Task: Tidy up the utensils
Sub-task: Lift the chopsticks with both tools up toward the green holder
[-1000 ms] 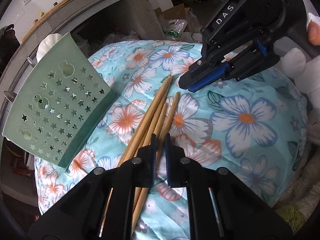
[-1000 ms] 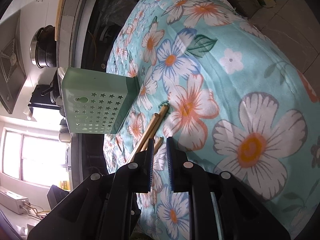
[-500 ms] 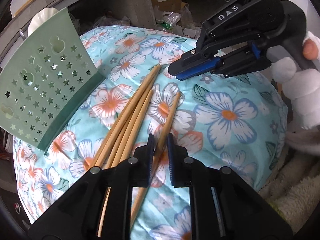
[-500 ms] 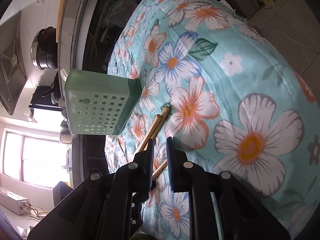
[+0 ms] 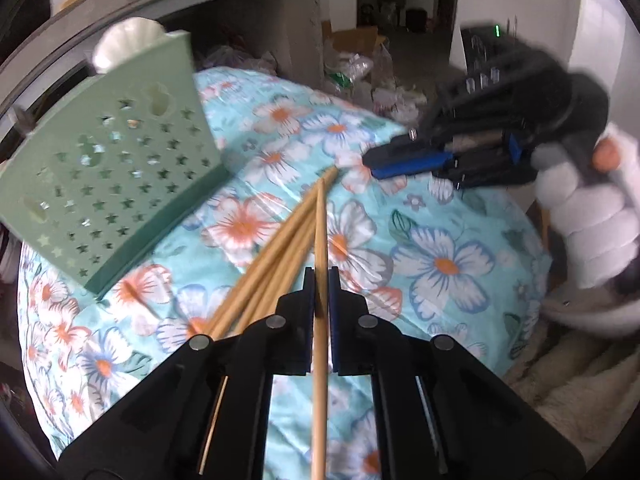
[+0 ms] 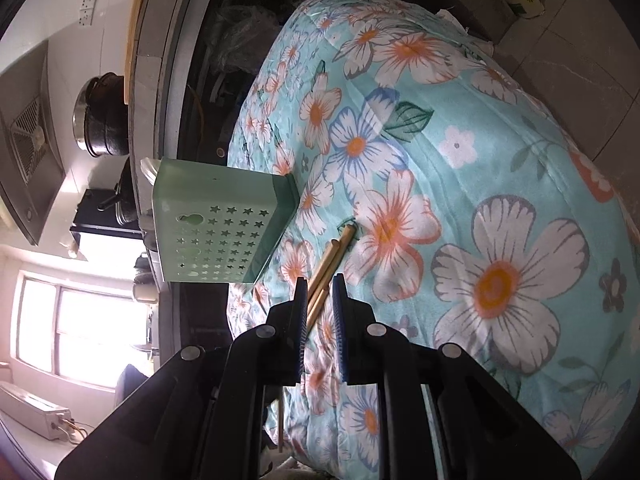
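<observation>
The left claw [image 5: 321, 280] at lower centre of the left wrist view is clamped tight on a single chopstick [image 5: 320, 240], which runs straight up the frame between the pads and crosses the other chopsticks [image 5: 276, 256] lying fanned on the floral cloth [image 5: 440, 240] of the tabletop. The green star-punched holder [image 5: 120, 184] sits at the upper left, tilted in this view, its open mouth facing away toward the top edge. The right claw [image 5: 378, 164] hovers at the upper right of that view, carried by a white-gloved hand [image 5: 592, 216]; its own view shows its jaws nearly closed with nothing gripped, the chopstick ends on the cloth showing beyond the narrow gap. Step in hand, by judgement: carrying the one chopstick to the holder. To do it well, keep the grip firm, lift clear of the pile so no neighbour is dragged, tip the chopstick toward upright, and lower it squarely into the holder's mouth before releasing.
</observation>
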A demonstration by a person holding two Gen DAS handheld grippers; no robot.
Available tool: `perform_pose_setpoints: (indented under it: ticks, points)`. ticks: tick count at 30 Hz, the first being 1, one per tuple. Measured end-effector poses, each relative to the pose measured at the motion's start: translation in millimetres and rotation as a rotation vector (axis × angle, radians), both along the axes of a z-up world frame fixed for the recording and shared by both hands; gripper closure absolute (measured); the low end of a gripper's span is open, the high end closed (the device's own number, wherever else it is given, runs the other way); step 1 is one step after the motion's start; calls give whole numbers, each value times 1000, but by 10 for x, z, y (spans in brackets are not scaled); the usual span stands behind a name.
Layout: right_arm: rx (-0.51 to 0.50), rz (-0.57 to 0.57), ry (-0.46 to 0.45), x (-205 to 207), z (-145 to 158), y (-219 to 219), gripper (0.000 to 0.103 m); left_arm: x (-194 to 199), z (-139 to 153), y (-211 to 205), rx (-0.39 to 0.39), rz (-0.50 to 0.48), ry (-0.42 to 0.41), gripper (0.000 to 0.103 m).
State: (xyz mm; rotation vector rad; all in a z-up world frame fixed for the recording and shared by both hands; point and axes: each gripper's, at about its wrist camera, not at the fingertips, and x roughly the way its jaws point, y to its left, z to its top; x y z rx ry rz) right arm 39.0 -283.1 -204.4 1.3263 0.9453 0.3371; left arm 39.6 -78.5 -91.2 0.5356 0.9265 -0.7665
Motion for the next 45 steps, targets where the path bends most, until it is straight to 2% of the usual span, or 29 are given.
perform_pose_setpoints:
  ticks: [5,7,9,16,26,35,40,45]
  points:
    - [69,65,18,104,-71,250,89,114,396,414,-140,121,-5,97]
    - [85,101,24,151,-84,383,87,150,487,547,-172,162,-22,97]
    - [98,130,40,200,-110,497,79,197,533,621,-182,193,-32,97]
    - [119,135,88,336,-201,662,78,237,589,810,-226,247,-38,97]
    - [94,101,111,422,-245,753,93,288,574,910,-268,270,-33,97]
    - [82,85,92,291,-179,623,93,334,608,1010,-287,300,-34,97]
    - [11,55,30,221,40,461,94,372,695,1061,-305,317,-46,97]
    - [-189,43,-148,188,626,329,94,404,915,1102,-349,323,-64,97]
